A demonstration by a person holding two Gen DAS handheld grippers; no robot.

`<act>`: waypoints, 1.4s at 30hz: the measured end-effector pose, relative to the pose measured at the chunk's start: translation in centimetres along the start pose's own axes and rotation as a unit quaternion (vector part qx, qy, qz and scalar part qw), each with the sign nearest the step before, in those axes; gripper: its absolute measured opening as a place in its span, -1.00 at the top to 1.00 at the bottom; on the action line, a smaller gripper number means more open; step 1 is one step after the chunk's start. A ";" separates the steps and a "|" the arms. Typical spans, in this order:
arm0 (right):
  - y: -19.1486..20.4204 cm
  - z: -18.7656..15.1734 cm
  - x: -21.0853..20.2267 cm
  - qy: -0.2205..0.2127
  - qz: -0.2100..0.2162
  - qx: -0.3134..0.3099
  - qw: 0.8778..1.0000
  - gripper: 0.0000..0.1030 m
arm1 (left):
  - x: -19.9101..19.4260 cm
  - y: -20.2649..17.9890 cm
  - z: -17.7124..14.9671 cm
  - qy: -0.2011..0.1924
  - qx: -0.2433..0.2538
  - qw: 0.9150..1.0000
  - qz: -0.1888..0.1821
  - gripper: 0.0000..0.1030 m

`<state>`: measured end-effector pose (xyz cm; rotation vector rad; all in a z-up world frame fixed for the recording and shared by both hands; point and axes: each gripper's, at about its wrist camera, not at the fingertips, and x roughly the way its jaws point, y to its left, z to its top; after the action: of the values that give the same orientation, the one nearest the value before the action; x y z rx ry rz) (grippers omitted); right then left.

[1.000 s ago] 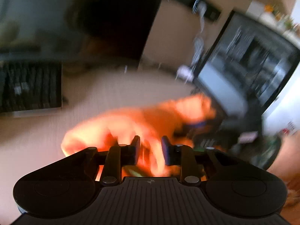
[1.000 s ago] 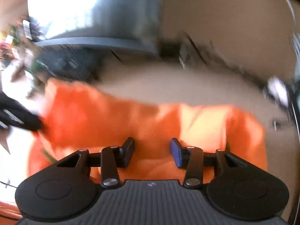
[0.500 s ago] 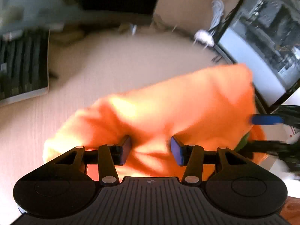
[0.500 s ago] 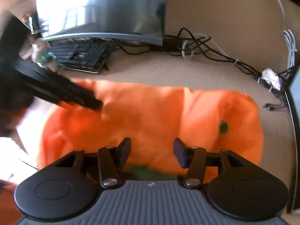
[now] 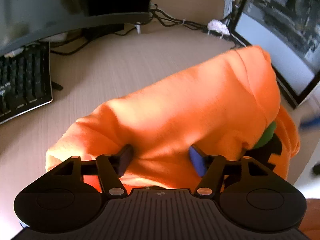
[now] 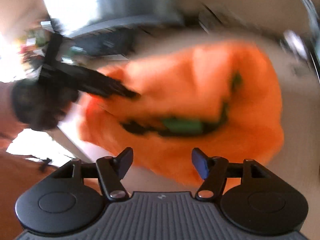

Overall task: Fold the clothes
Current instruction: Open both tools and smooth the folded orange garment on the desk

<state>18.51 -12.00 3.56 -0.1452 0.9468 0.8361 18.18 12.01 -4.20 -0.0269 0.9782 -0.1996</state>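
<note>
An orange garment [image 5: 190, 108] with a green and black print lies folded in a heap on the beige desk [image 5: 120, 64]. My left gripper [image 5: 161, 161] is open, its fingers resting against the near edge of the cloth without clamping it. In the blurred right wrist view the same garment [image 6: 190, 92] lies ahead, print [image 6: 180, 125] showing. My right gripper [image 6: 162, 164] is open and empty, just short of the cloth's near edge. The left gripper's fingers [image 6: 112, 89] touch the garment's left side there.
A black keyboard [image 5: 22, 80] lies at the left under a curved monitor [image 5: 70, 8]. A second monitor [image 5: 284, 32] stands at the right, close behind the garment. Cables [image 5: 180, 23] and a white bundle [image 5: 218, 26] run along the desk's back.
My left gripper opened wider and settled at the garment's near edge. My right gripper pulled back from the cloth and swung, blurring its view; the print now faces it.
</note>
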 end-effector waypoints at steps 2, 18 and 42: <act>0.7 1.8 -0.4 -0.033 -0.012 -0.041 0.999 -0.46 | -0.1 -0.9 -0.4 0.000 0.018 1.000 0.017 -0.43; -6.3 4.7 10.8 -0.082 -0.090 0.071 0.990 -0.67 | -4.6 0.5 -1.0 -0.068 -0.053 0.994 -0.069 -0.77; -3.7 3.6 11.7 -0.078 -0.093 0.066 0.990 -1.00 | -3.2 1.0 -1.1 -0.004 -0.080 0.996 -0.048 -0.89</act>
<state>26.98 -6.28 -4.14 -0.0514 0.8239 0.6009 15.70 13.59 -2.24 -0.2210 0.9829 -0.2082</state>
